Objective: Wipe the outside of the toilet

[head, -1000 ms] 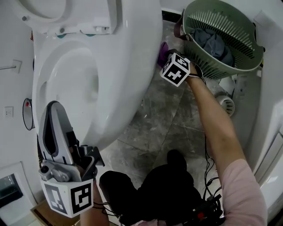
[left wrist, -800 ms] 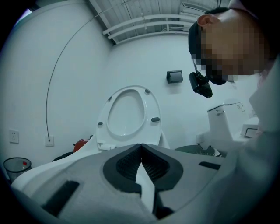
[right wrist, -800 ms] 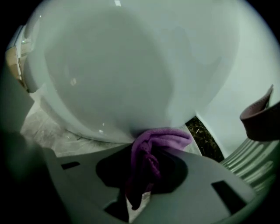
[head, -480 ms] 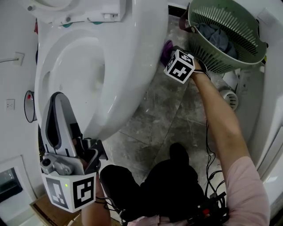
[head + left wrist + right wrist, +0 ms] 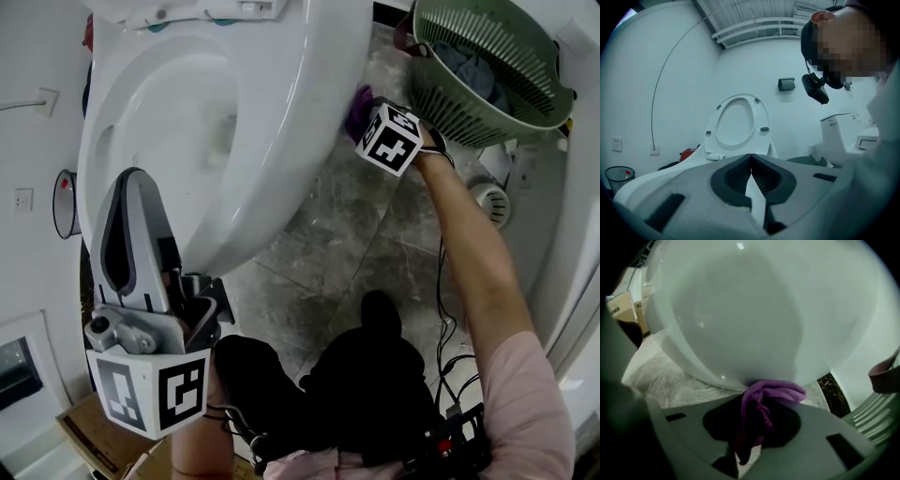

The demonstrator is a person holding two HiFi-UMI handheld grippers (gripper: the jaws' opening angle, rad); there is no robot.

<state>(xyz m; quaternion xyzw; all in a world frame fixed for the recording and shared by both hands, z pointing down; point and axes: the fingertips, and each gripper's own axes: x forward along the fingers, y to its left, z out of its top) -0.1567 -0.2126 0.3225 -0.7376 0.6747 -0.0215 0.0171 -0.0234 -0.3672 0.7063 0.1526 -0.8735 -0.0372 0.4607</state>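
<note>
A bathroom: white toilet [image 5: 298, 103], grey tiled floor [image 5: 375, 246] with a drain [image 5: 490, 202], green slatted basket [image 5: 455, 94].

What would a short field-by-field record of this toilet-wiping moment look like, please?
toilet: white, seat raised
right claw: shut on purple cloth
purple cloth: bunched, pressed against the outside of the bowl, low down
left claw: shut, empty, held away from the bowl
green basket: beside the toilet, beyond the right claw, dark fabric inside
floor: grey stone tile
</note>
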